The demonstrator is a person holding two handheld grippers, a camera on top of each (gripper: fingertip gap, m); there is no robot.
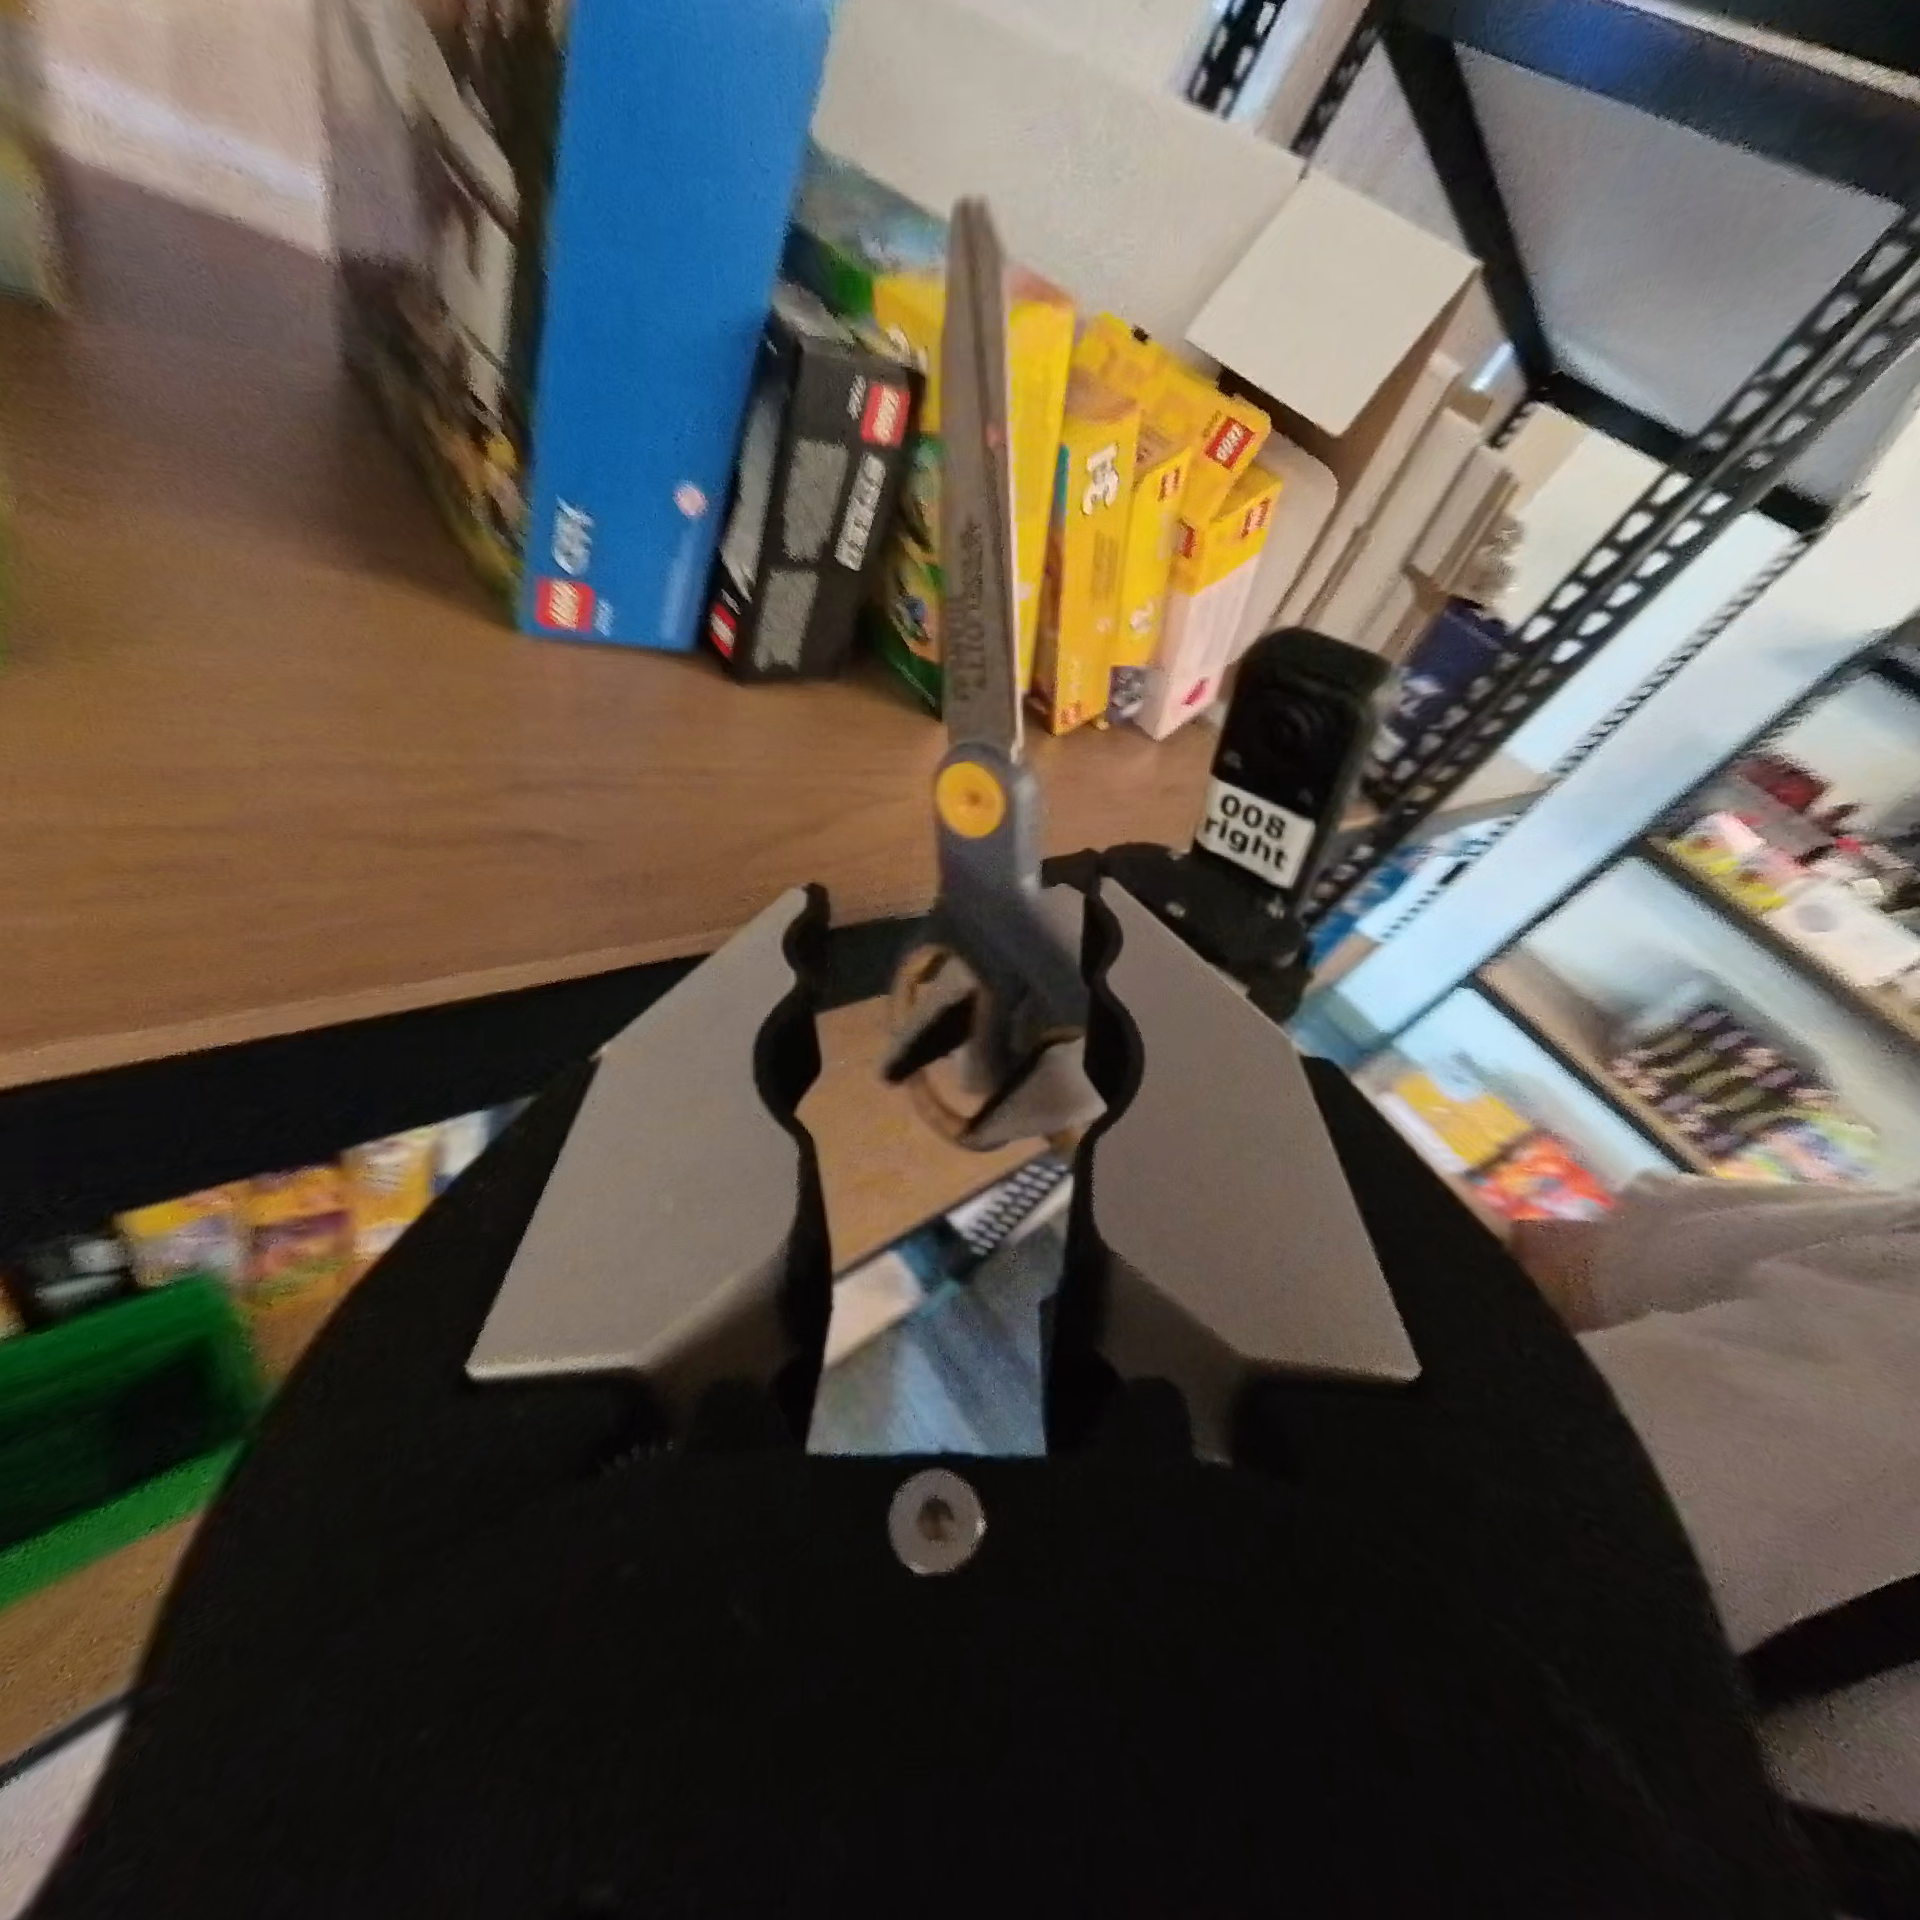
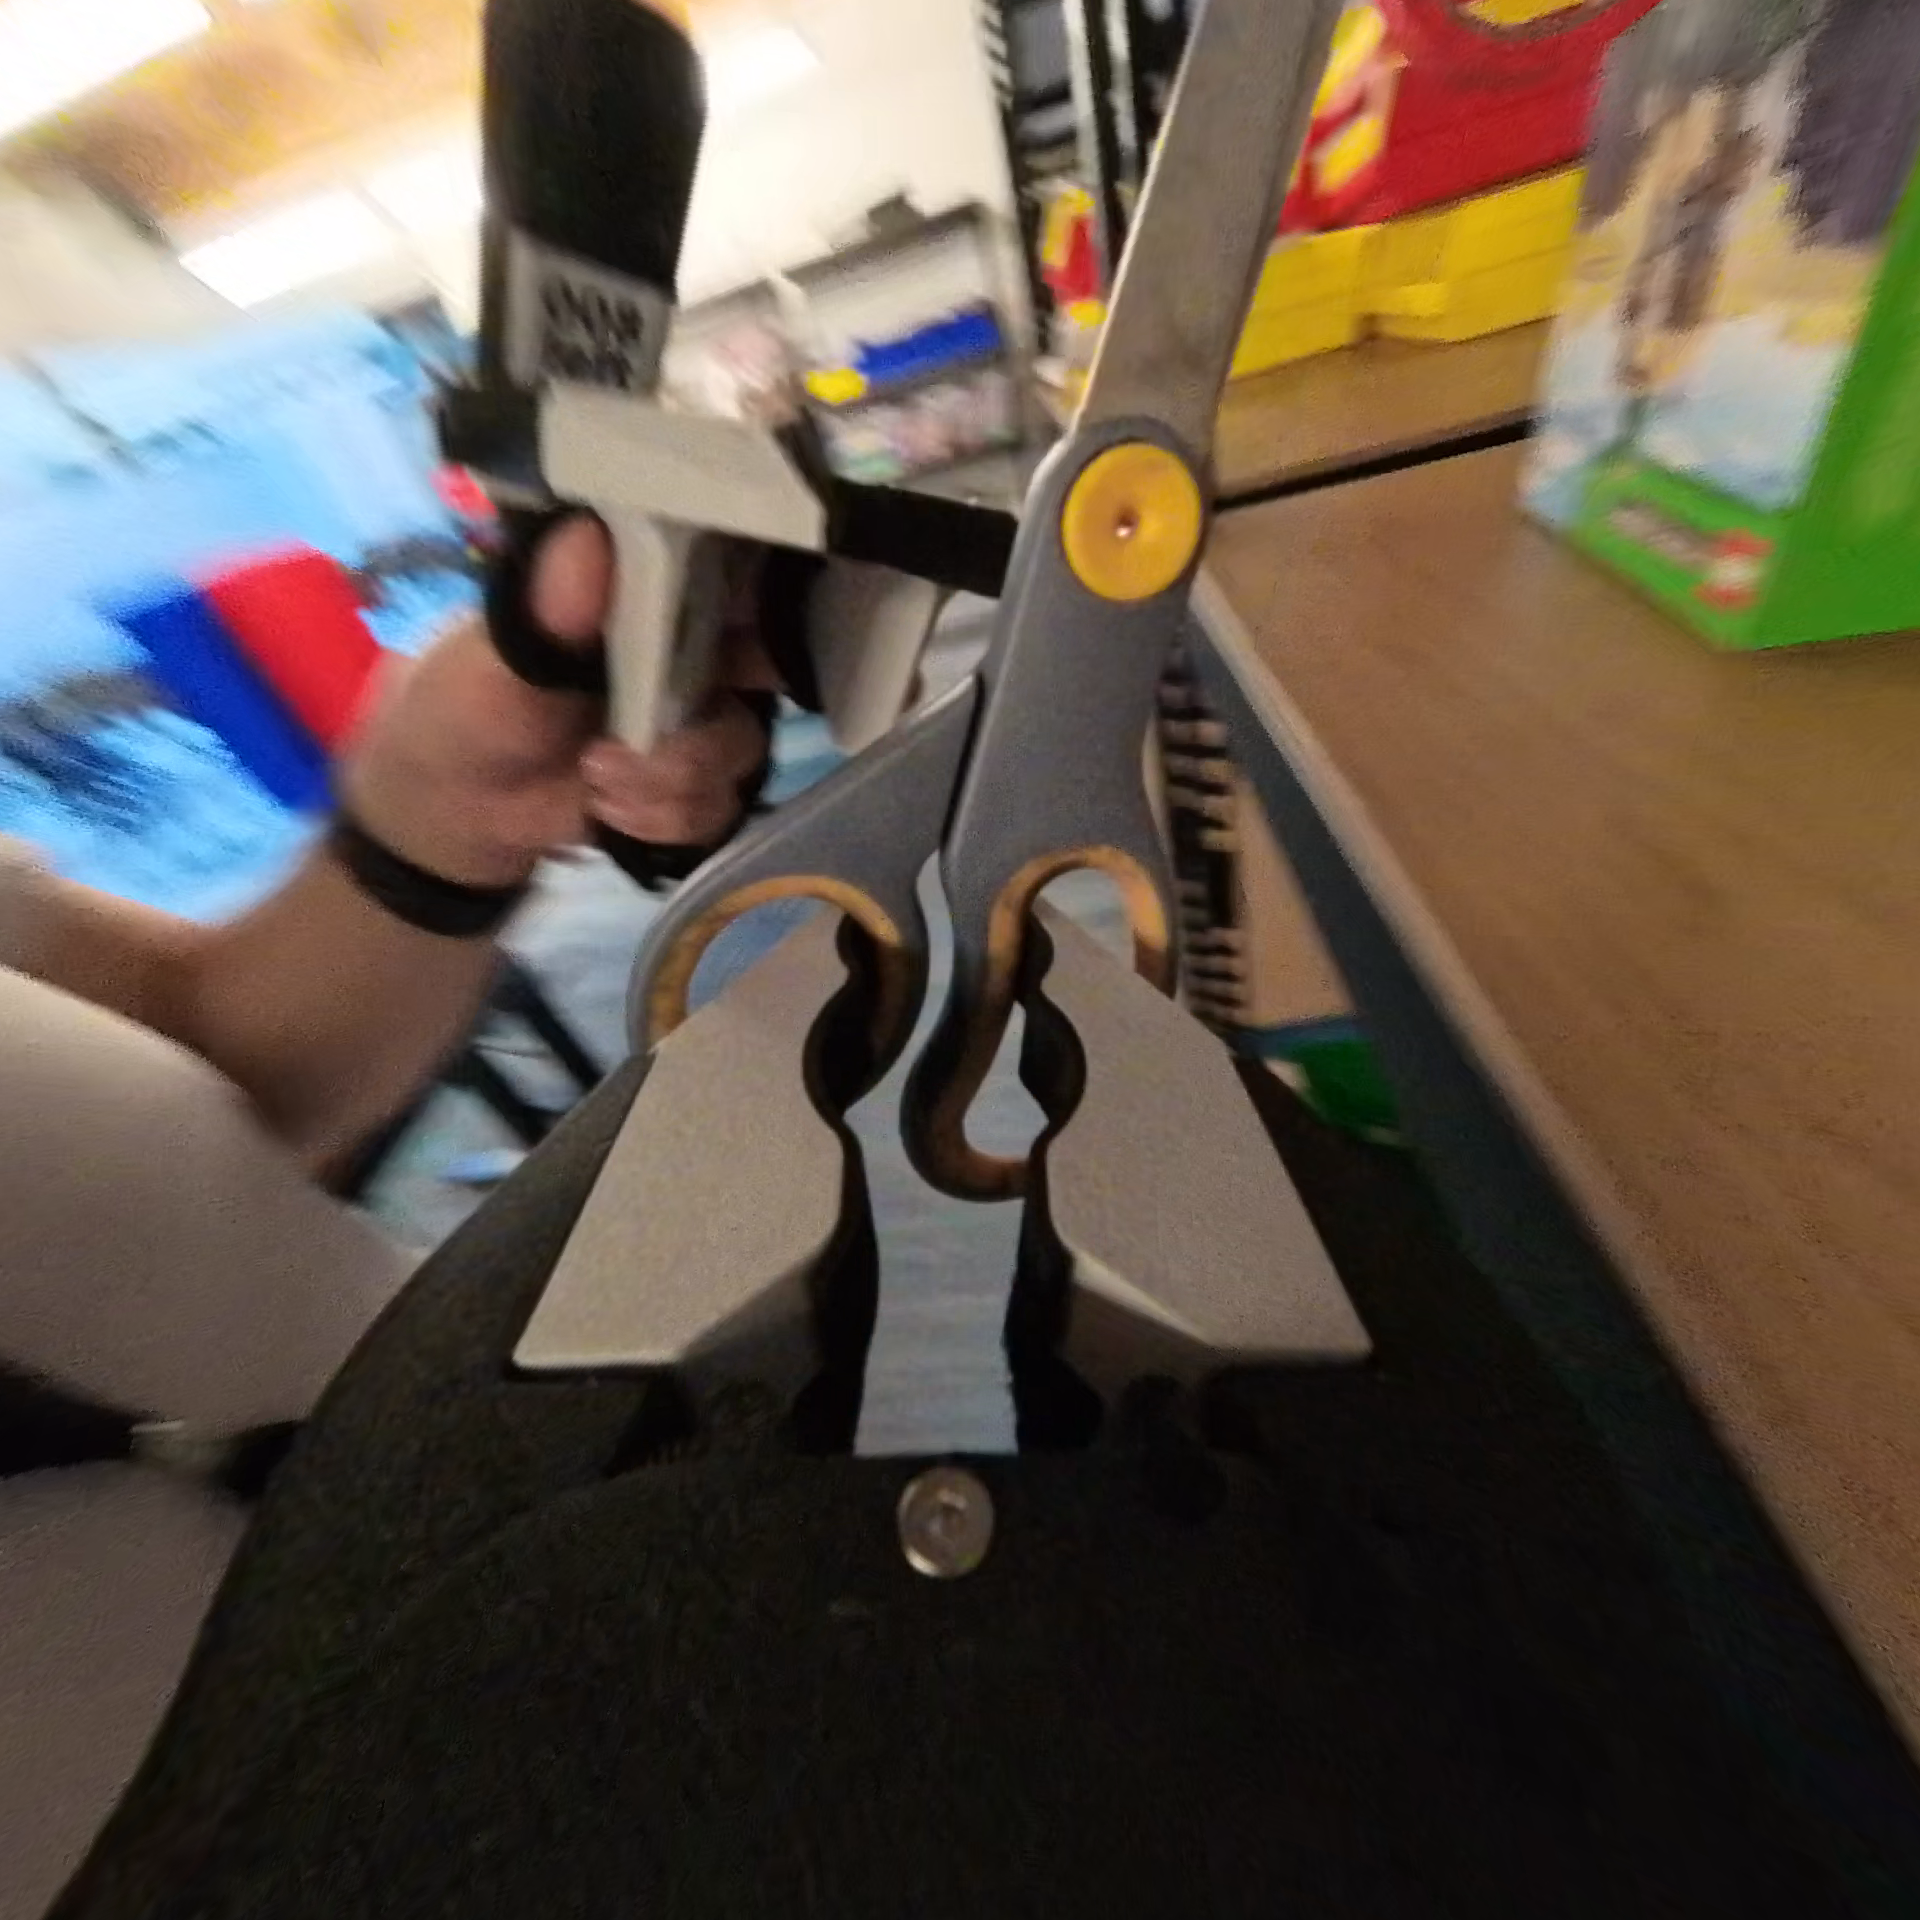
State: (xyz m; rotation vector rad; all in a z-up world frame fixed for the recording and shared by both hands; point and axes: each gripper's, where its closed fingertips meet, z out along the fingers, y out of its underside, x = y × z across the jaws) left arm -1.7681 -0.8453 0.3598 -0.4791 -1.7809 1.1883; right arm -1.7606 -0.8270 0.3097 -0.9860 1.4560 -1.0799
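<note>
The right gripper is clamped on one handle loop of the scissors, holding them upright, blades together, above the wooden tabletop's edge. The left gripper stands with its fingers apart around the handles; whether they touch I cannot tell. In the right wrist view a hand holds the left gripper, just beside the scissors. Toy boxes stand on the tabletop behind, next to a black metal rack.
</note>
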